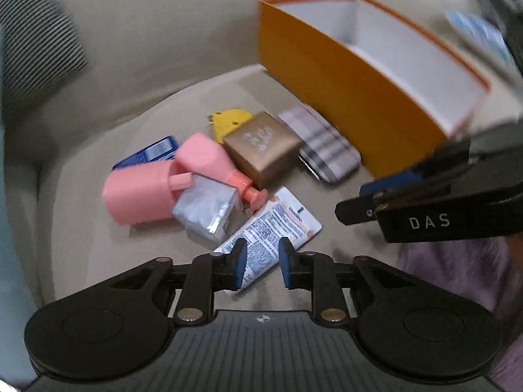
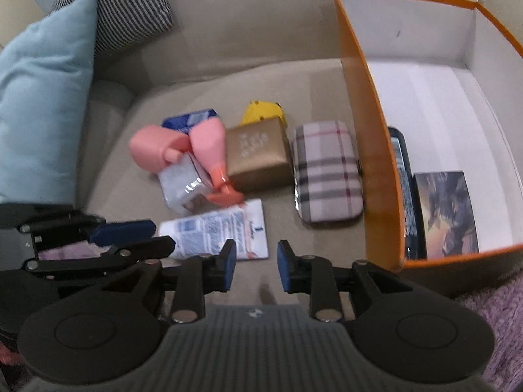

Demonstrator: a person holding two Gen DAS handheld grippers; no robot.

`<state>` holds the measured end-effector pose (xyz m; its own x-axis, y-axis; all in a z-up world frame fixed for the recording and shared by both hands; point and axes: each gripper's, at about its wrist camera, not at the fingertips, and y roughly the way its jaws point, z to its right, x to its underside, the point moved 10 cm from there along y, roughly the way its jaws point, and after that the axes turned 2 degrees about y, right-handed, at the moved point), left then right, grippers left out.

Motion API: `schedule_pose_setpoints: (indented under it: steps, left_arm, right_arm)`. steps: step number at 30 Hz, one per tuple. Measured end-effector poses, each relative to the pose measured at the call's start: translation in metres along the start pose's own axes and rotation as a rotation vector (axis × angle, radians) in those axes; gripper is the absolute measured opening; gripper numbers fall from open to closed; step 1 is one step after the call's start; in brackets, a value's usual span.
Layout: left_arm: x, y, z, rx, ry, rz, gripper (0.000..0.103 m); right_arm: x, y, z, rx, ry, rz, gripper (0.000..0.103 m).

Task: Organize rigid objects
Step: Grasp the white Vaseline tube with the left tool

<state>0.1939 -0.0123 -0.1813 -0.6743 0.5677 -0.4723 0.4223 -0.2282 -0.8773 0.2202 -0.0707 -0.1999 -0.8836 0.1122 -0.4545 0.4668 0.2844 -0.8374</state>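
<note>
A pile of small objects lies on the beige sofa seat: a white printed tube, a silver packet, two pink bottles, a gold box, a plaid case, a yellow toy and a blue pack. An orange box stands to the right; it holds a dark flat item and a picture card. My left gripper is open, just above the tube's near end. My right gripper is open and empty over bare seat.
A light blue cushion and a striped cushion lean at the left of the sofa. A purple knitted cloth lies at the near right. The right gripper shows in the left wrist view, and the left gripper in the right wrist view.
</note>
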Motion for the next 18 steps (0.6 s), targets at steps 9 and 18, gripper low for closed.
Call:
schedule_pose_setpoints:
  steps: [9, 18]
  left_arm:
    - [0.006, 0.03, 0.03, -0.149, 0.428, -0.024, 0.048]
    - [0.019, 0.058, 0.048, -0.237, 0.636, -0.066, 0.052]
  right_arm:
    - [-0.002, 0.002, 0.026, 0.106, 0.058, 0.047, 0.038]
    - [0.001, 0.005, 0.032, 0.096, 0.085, 0.041, 0.041]
